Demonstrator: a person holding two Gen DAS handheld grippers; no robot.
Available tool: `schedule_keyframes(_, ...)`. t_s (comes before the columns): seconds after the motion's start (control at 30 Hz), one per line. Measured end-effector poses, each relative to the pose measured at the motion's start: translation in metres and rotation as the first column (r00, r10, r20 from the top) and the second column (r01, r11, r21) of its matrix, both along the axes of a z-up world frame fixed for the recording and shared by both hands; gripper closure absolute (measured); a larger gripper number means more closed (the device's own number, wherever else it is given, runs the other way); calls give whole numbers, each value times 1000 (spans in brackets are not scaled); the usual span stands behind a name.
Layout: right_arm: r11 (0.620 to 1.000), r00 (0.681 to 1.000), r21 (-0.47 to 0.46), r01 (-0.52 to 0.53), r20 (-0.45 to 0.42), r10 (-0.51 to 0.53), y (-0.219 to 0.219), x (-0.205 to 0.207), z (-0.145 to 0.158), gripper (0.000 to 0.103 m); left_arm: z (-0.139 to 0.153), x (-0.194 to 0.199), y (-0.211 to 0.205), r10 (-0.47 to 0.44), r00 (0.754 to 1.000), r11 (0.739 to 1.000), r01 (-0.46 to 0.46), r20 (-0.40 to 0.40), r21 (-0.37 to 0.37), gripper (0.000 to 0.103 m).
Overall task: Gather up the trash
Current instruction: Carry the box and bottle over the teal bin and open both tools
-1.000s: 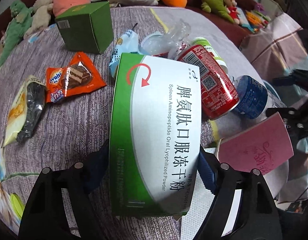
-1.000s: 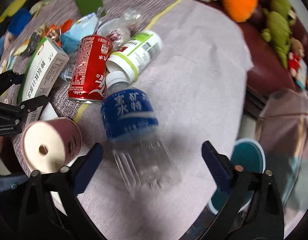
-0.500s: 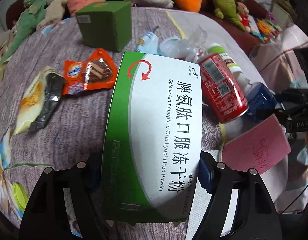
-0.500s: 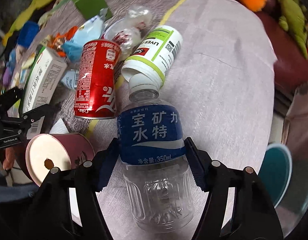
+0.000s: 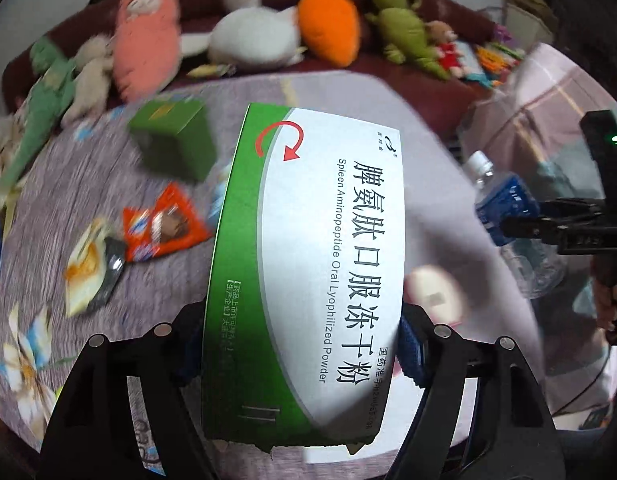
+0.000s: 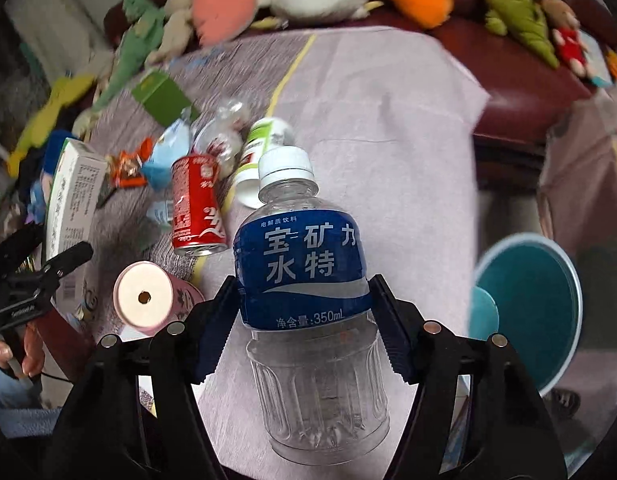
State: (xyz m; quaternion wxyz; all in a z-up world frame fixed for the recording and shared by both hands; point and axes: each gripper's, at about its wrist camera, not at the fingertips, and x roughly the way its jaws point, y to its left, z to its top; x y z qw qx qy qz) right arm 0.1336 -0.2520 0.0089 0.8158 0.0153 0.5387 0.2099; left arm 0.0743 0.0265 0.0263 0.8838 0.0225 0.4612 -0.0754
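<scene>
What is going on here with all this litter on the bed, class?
A person is clearing trash with a gripper in each hand. The left gripper is clamped on a green and white medicine box, and the right gripper grips an empty water bottle. A red can, snack wrappers and a green box lie on the cover. A teal bin stands at the right.

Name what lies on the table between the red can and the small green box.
In the right wrist view, between the red can and green box: a light blue wrapper and crumpled clear plastic.
</scene>
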Motion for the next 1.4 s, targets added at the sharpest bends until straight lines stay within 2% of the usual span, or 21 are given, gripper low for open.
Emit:
schedule_keyframes(0.2,982,983,63,178,38,-181,-79,-21,14,40,26,11,-82,-167,986,986,167,20,-7,28)
schedule_keyframes(0.3,956,956,82,283,51,-288,-121,-29,15,40,25,22,-143,-272,962,962,272,13,13,28)
schedule_keyframes(0.47,888,890,105,447,49,-454,-191,-39,7,40,-1,41,-223,-387,921,921,388,-51,26,28)
schedule_keyframes(0.6,842,845,108,529,24,-534,-232,-42,-12,40,-32,63,-284,-451,884,889,458,-120,33,28)
schedule_keyframes(0.73,801,806,113,588,-2,-592,-258,-42,-27,40,-66,83,-328,-481,856,868,495,-188,34,28)
schedule_keyframes(0.97,776,781,103,623,-27,-623,-280,-33,-47,40,-111,110,-367,-490,831,857,515,-263,30,24)
schedule_keyframes(1.13,783,787,86,616,-28,-616,-278,-24,-53,40,-127,116,-366,-476,830,864,503,-291,22,23)
schedule_keyframes(1.4,790,794,81,607,-40,-606,-275,-17,-61,40,-118,106,-349,-471,840,869,494,-269,19,23)
